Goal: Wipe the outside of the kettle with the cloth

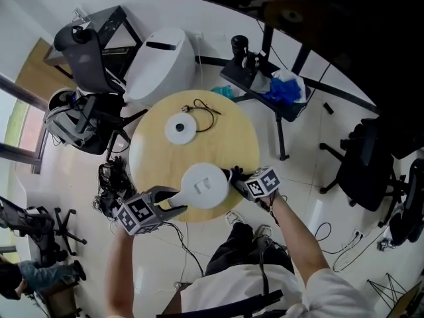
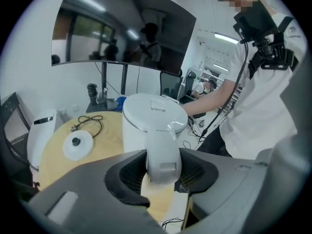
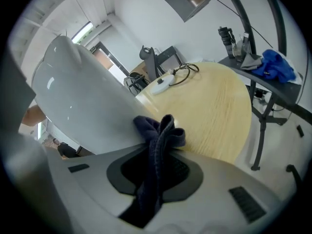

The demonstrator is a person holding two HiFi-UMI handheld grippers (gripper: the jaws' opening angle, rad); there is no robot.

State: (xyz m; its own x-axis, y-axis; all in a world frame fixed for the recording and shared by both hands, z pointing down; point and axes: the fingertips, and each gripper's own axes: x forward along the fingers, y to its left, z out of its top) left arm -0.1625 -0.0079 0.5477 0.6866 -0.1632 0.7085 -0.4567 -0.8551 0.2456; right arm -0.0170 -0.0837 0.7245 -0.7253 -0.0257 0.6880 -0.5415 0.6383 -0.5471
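Clamped on the curved grey handle (image 2: 163, 152) of the white plastic kettle (image 1: 205, 185): left gripper (image 2: 163, 168). Kettle upright at the near edge of the round wooden table (image 1: 225, 144). Pinched tight on the dark navy cloth (image 3: 158, 130): right gripper (image 3: 156, 155), bunched end against the kettle wall, just leftward. One kettle, one cloth, one round white base (image 1: 180, 128).

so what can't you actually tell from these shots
- Kettle bottom, head view: its own lid covers the body, so standing or lifted is unclear; in the left gripper view the left gripper hides it.
- Cloth contact with the kettle wall, right gripper view: the folds cover the spot.
- Blue bundle, head and right gripper views: too small to identify.
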